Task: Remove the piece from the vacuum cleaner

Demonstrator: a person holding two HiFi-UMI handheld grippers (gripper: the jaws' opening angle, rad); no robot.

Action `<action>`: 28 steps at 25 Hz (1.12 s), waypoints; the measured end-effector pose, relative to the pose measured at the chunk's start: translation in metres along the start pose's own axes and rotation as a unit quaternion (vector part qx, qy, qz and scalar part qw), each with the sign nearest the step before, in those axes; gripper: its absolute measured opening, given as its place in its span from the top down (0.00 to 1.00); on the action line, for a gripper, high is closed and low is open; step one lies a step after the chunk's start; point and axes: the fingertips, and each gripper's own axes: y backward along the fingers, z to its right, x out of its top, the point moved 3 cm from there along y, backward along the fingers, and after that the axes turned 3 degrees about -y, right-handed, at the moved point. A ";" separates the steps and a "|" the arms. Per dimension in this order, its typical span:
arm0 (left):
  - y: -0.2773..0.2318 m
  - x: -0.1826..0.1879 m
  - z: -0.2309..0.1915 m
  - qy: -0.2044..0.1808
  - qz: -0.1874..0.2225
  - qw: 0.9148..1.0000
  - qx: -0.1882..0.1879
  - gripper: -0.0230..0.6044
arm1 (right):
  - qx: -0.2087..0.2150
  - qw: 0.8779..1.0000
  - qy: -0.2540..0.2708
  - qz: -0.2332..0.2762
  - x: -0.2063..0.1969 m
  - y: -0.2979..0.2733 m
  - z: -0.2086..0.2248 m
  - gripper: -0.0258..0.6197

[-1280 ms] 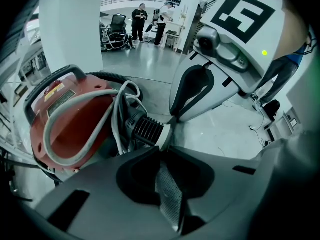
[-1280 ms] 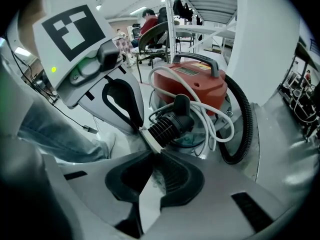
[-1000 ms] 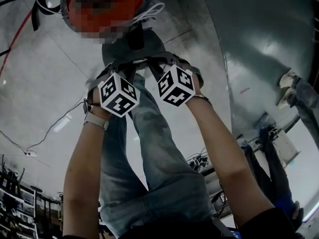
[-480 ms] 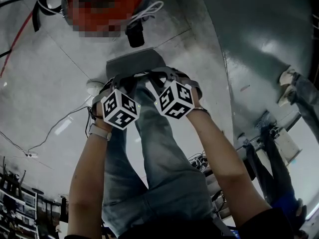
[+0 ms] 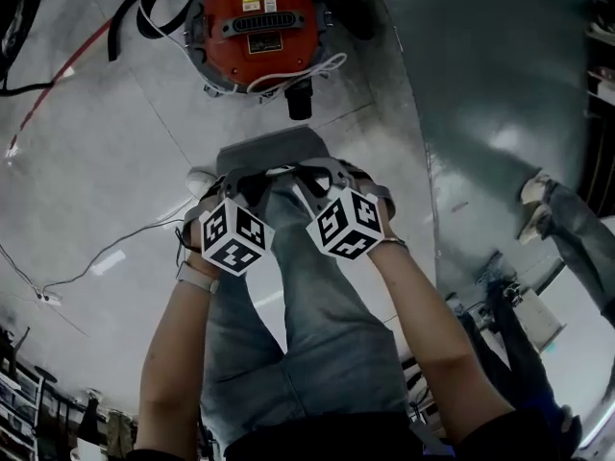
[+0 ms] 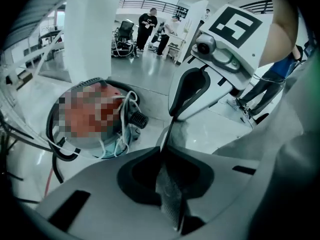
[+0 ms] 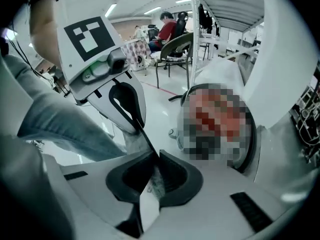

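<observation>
The red vacuum cleaner (image 5: 252,27) stands on the floor at the top of the head view, with a white cord (image 5: 307,70) looped over it. It is apart from a flat grey piece (image 5: 274,152), which hangs above the floor between my two grippers. My left gripper (image 5: 235,185) is shut on the piece's left end and my right gripper (image 5: 322,176) on its right end. In the left gripper view the piece (image 6: 170,194) runs edge-on through the closed jaws of the left gripper (image 6: 166,149). The right gripper view shows the same grip on the piece (image 7: 150,204), with the vacuum cleaner (image 7: 220,124) beyond.
A black hose (image 5: 130,8) and thin cables (image 5: 106,253) lie on the glossy floor to the left. My jeans-clad legs (image 5: 307,325) fill the lower middle. Another person's legs (image 5: 567,229) stand at the right. People and chairs (image 7: 172,39) are far behind.
Both grippers have drawn back from the vacuum cleaner together, carrying the grey piece. The piece, which lay close against the vacuum cleaner, now hangs apart from it.
</observation>
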 end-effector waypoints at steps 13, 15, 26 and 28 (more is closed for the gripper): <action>0.170 0.018 -0.032 0.047 0.052 0.994 0.085 0.88 | -0.008 0.997 0.060 0.049 0.153 0.088 -0.033 0.87; 0.202 0.025 -0.032 0.049 0.058 0.992 0.097 0.88 | -0.010 0.996 0.067 0.059 0.177 0.109 -0.042 0.87; 0.386 0.074 -0.043 0.043 0.117 0.973 0.195 0.88 | -0.056 0.980 0.146 0.122 0.320 0.238 -0.080 0.87; 0.418 0.086 -0.043 0.031 0.122 0.969 0.210 0.88 | -0.061 0.977 0.146 0.142 0.341 0.263 -0.086 0.87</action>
